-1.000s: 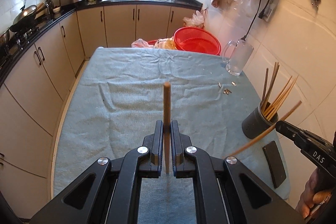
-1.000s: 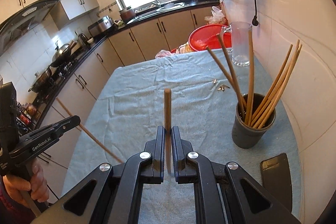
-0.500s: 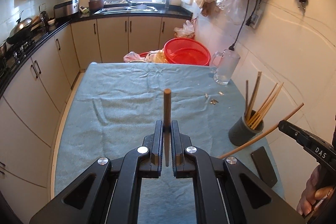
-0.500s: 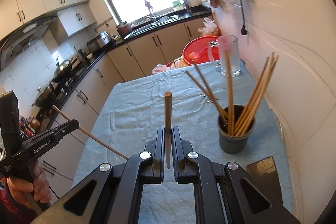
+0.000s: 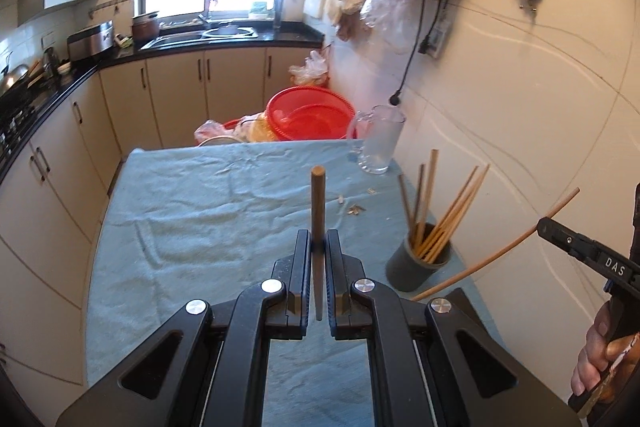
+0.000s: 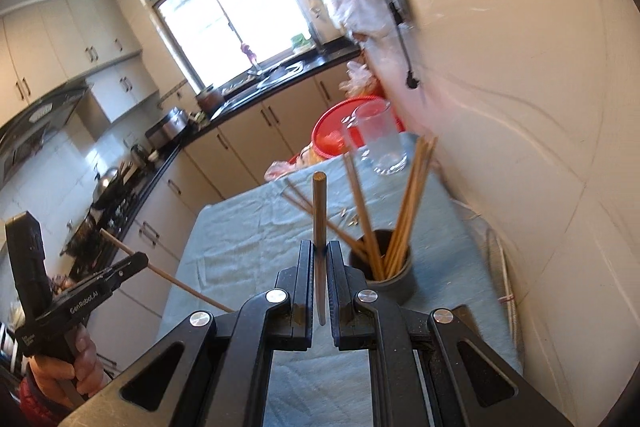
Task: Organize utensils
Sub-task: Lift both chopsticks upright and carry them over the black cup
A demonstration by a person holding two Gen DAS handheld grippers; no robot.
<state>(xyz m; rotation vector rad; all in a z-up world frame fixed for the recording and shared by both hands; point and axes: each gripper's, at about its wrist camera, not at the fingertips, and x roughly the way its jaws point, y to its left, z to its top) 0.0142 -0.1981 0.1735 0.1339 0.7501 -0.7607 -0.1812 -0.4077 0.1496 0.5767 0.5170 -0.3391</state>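
My left gripper (image 5: 318,247) pinches one chopstick (image 5: 317,211), fingers narrow; my right gripper (image 6: 319,253) clamps another chopstick (image 6: 319,211) (both point forward). The rest stand in the dark cup (image 5: 420,267) on a blue-clothed table (image 5: 200,227) beside the tiled wall (image 5: 520,107).

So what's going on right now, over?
Left gripper shut on a chopstick. Right gripper shut on another chopstick, near the dark cup of chopsticks. Nothing blocking the cup.
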